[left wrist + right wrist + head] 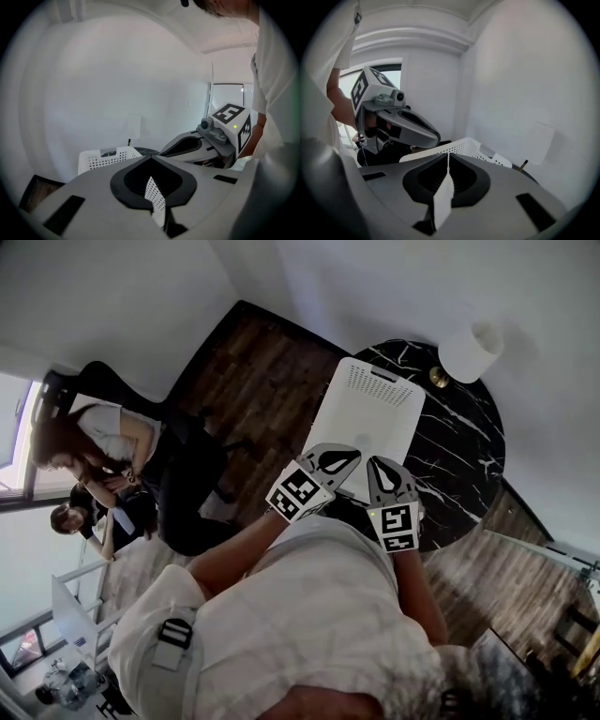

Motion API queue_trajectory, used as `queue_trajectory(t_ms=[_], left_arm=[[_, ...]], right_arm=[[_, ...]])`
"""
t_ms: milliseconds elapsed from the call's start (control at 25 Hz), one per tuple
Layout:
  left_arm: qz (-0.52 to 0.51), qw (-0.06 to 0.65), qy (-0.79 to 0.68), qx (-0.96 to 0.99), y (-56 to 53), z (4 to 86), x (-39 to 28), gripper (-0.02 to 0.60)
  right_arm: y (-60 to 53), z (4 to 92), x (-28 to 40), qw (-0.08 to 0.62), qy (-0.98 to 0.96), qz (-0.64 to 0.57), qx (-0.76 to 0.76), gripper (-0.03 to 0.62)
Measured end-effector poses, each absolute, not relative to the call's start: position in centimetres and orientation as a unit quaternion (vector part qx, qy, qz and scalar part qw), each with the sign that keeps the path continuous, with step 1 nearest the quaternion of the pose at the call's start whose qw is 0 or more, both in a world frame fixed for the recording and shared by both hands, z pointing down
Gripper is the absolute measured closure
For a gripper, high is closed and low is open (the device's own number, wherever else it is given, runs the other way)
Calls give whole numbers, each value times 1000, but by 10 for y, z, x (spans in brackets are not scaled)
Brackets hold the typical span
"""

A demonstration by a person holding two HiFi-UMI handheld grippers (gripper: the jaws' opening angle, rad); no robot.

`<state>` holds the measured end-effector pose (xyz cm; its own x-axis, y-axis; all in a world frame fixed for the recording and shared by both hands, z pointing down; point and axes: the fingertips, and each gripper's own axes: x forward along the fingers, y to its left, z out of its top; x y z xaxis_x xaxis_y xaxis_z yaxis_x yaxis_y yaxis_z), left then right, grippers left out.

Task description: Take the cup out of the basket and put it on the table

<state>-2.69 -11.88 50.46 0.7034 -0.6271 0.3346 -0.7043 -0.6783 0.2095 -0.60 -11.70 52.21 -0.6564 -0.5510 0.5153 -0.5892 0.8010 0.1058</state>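
Observation:
A white perforated basket (373, 382) stands on the round black marble table (457, 442); I cannot make out the cup in any view. A greyish shape (108, 152) shows just over the basket's rim, too unclear to name. Both grippers hang side by side at the basket's near end, pointing at it. My left gripper (347, 458) is shut with nothing between its jaws, which meet in a line (151, 158). My right gripper (382, 468) is shut and empty as well (448, 155). The basket (105, 160) (465, 147) lies just beyond the jaws in both gripper views.
A white lamp (472, 351) stands at the table's far edge by the white wall. Dark wood floor (248, 381) lies left of the table. Two people sit (103, 451) at the far left. Each gripper's marker cube (230, 117) (365, 89) shows in the other's view.

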Motion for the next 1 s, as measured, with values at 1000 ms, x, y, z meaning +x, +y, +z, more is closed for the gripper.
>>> queue_trajectory(t_ms=[1000], left_arm=[[309,213,-312,873,-133,621,-47,575]], right_arm=[[-140,692,-32,549,-818,13,171,546]])
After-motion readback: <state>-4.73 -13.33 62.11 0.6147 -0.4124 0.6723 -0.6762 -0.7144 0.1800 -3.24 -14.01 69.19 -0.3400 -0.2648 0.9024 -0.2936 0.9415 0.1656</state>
